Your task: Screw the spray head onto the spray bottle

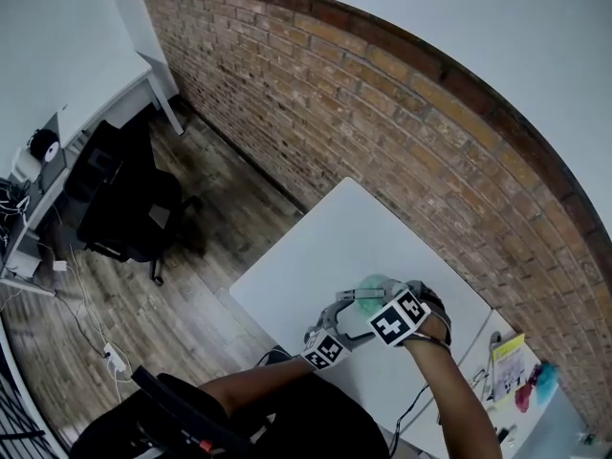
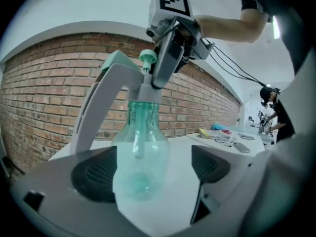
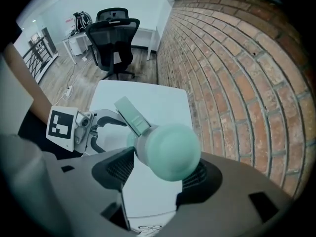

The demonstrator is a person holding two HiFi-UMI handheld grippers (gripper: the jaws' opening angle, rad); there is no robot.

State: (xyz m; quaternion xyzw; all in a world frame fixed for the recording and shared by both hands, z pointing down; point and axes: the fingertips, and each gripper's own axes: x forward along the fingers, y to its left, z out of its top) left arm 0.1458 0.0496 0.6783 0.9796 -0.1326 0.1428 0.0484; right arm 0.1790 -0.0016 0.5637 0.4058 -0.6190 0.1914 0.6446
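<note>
A clear teal spray bottle (image 2: 140, 152) stands upright on the white table (image 1: 335, 247). The white spray head (image 2: 111, 83), with a long trigger and a green nozzle, sits on its neck. My left gripper (image 2: 150, 169) is level with the bottle's body and open: the bottle is between the jaws, near the left pad and clear of the right one. My right gripper (image 3: 158, 174) comes down from above and is shut on the spray head (image 3: 168, 149). In the head view both grippers meet at the bottle (image 1: 368, 290) near the table's front.
A brick wall (image 1: 382, 132) runs along the table's far side. Glasses, a phone and colourful items (image 2: 222, 131) lie further along the table. A black office chair (image 1: 129, 208) stands on the wooden floor to the left. A person (image 2: 272, 107) is in the background.
</note>
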